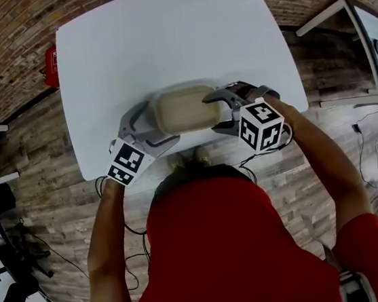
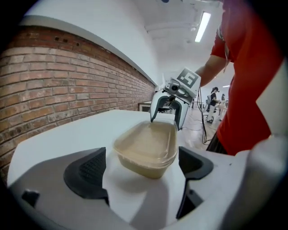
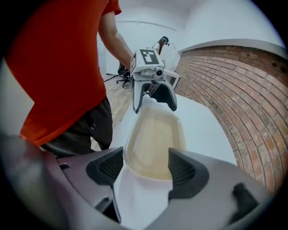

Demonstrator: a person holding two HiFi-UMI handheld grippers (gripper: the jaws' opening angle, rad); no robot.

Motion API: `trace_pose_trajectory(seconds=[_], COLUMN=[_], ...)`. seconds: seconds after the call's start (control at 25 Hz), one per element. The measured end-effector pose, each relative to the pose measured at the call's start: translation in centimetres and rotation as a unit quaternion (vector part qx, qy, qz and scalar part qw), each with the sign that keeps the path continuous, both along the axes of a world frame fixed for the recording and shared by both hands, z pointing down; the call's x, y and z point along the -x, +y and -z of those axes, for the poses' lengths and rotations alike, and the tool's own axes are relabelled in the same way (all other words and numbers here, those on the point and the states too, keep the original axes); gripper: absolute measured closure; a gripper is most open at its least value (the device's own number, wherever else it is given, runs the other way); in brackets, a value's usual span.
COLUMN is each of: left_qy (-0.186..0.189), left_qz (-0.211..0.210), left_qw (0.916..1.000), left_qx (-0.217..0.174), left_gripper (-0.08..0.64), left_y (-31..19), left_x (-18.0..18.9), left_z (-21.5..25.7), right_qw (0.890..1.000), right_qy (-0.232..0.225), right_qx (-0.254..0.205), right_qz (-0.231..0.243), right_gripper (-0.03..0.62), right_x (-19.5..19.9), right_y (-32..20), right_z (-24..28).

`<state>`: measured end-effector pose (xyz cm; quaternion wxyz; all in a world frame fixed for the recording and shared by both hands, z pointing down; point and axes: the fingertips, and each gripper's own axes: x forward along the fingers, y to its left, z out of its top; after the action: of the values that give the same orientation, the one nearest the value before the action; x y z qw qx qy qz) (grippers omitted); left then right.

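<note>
A shallow, translucent beige tub with a clear lid [image 1: 185, 109] rests on the white table [image 1: 162, 41], close to its near edge. My left gripper [image 1: 150, 127] is open at the tub's left end; in the left gripper view the tub [image 2: 147, 148] lies just beyond the dark pads [image 2: 87, 173], with gaps on both sides. My right gripper [image 1: 220, 112] is open at the right end, one jaw on each side of it. In the right gripper view the tub [image 3: 155, 139] reaches in between the pads [image 3: 108, 168], very close to them. Each gripper faces the other across the tub: right gripper [image 2: 165, 117], left gripper [image 3: 153, 99].
The person in a red shirt [image 1: 228, 244] stands at the table's near edge. A brick wall [image 2: 58, 81] runs along the table's far side. Wooden floor [image 1: 40, 165] with cables [image 1: 371, 131] surrounds it, with an office chair [image 1: 14, 284] at the left.
</note>
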<state>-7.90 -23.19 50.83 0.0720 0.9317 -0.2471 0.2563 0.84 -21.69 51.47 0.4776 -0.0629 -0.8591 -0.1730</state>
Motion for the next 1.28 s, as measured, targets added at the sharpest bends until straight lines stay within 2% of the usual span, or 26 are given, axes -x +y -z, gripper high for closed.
trace_pose_trajectory(seconds=[0.2, 0.36, 0.48, 0.72, 1.0, 1.2, 1.28], left_qy=[-0.023, -0.018, -0.018, -0.019, -0.009, -0.004, -0.007], left_qz=[-0.072, -0.101, -0.096, -0.074, -0.046, -0.033, -0.034], left_qw=[0.9961, 0.9931, 0.9941, 0.9965, 0.9982, 0.9988, 0.9989], left_qx=[0.044, 0.057, 0.047, 0.034, 0.037, 0.037, 0.033], left_gripper=[0.069, 0.069, 0.071, 0.071, 0.072, 0.071, 0.071], left_y=[0.0, -0.2, -0.5, -0.3, -0.3, -0.1, -0.1], left_x=[-0.4, -0.8, -0.5, -0.7, -0.8, -1.2, -1.3], left_z=[-1.5, -1.4, -1.2, -1.2, -1.5, -1.4, -1.3], right_qw=[0.999, 0.998, 0.999, 1.0, 1.0, 0.994, 0.992], right_qy=[0.0, 0.006, 0.008, 0.026, 0.017, 0.062, 0.067], right_qx=[-0.02, -0.029, -0.026, 0.009, -0.025, -0.087, -0.103], right_qz=[0.029, 0.047, 0.046, 0.003, -0.005, -0.021, -0.026], right_gripper=[0.272, 0.272, 0.272, 0.27, 0.268, 0.268, 0.27], right_x=[-0.2, -0.2, -0.1, 0.2, 4.5, 5.4, 5.4], right_y=[0.3, 0.2, -0.2, -0.1, 1.1, 0.6, 0.2], right_z=[-0.4, -0.8, -0.9, 0.3, 1.6, -1.3, -1.9])
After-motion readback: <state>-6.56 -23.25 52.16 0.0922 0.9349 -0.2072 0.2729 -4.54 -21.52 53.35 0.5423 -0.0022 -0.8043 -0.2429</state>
